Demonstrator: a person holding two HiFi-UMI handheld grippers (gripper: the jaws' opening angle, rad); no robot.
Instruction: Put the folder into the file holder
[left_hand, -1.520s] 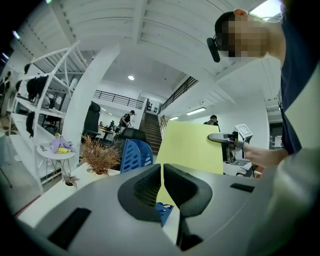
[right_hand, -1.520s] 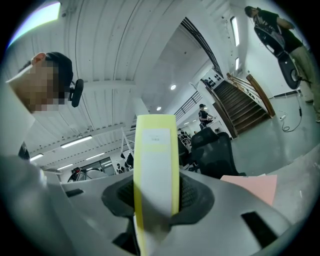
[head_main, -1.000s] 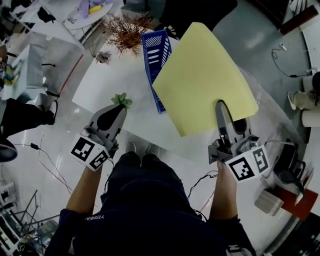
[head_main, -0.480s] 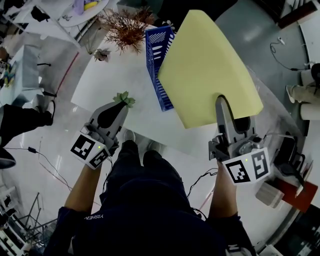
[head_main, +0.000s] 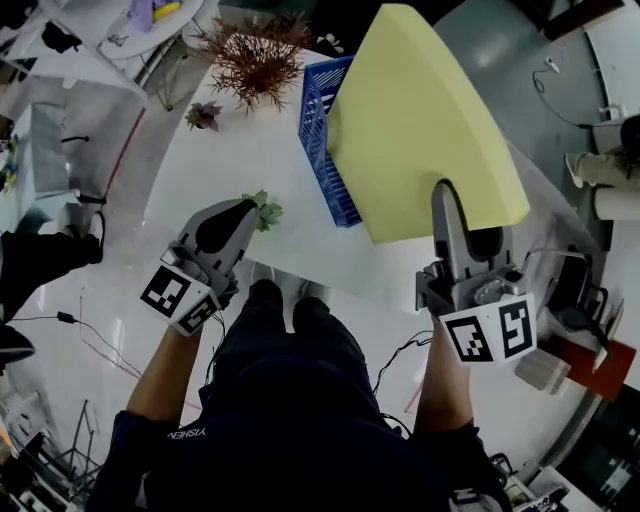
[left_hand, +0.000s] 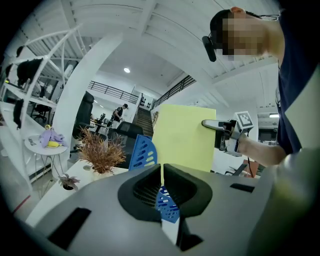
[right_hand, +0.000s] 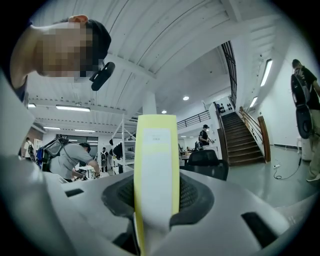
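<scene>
Nearest the person, the left tongs (head_main: 244, 208) hung over the front edge of the white tabletop (head_main: 250, 150), pressed together on nothing, their tip just beside a small green plant (head_main: 266, 211). The right tongs (head_main: 443, 194) pinched the lower edge of the yellow folder (head_main: 425, 110), which stood up between the pads in the right gripper view. The folder was held in the air over the right part of the tabletop, its left edge above the right side of the blue file holder (head_main: 322, 120); it was not yet in the holder. Beyond the holder stood a dried reddish plant (head_main: 255, 55) and, to its left, a small potted flower (head_main: 205, 115).

The grip looked like the main risk. One narrow pinch at one edge carried a broad sheet, so the folder could probably swing or slip in the pads as it was tipped down. Its leading corner might then strike the holder's rim or slotted wall and miss the slot. The holder seemed light and nothing steadied it, with the left tongs well apart from it, so a knock could likely push or tip it. It reached close to the front edge of the tabletop.
</scene>
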